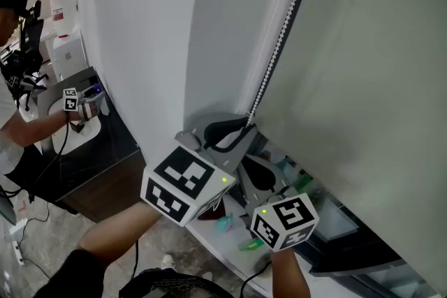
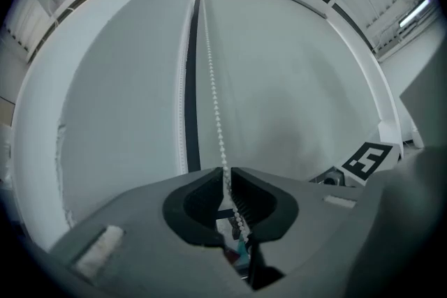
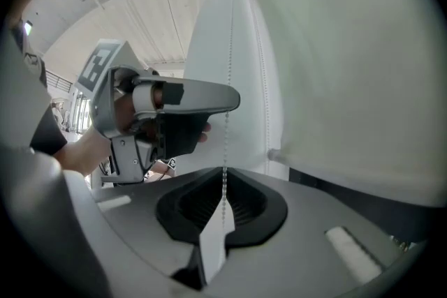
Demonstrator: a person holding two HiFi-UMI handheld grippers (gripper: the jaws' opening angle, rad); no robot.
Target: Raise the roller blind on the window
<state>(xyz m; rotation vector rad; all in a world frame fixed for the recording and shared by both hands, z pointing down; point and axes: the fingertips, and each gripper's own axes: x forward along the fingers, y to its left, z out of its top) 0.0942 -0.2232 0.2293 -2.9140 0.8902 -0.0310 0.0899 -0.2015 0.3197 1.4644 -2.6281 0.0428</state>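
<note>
Big stuff first: white fabric roller blind (image 1: pixel 363 66) is hanging fully down over the window, with its white tubular bottom rail (image 3: pixel 279 155) sitting just above the white sill (image 1: pixel 209 241). A plain white wall pier (image 1: pixel 147 31) is standing to the left of the blind.

Far left, another person (image 1: pixel 10 115) is leaning over a dark counter (image 1: pixel 105 143), holding a separate marker-cube gripper (image 1: pixel 73 101).

The grey left gripper (image 2: pixel 225 172) with black ribbed pads is pointing level at the blind's left edge. The white beaded pull chain (image 2: pixel 213 87) is passing between its tips. Its jaws are standing slightly apart, loose around the beads and not clamping.

The matching grey right gripper (image 3: pixel 225 176) is sitting below and just beside the left one, with its jaws clenched on the same pull chain. From the right gripper view, the chain is dropping straight from the left one's tips into the right one's pads. Above both grippers, the chain is running up along the blind's left edge.

Small teal and green plastic bits (image 1: pixel 225 223) are lying on the sill, too blurred to identify.
</note>
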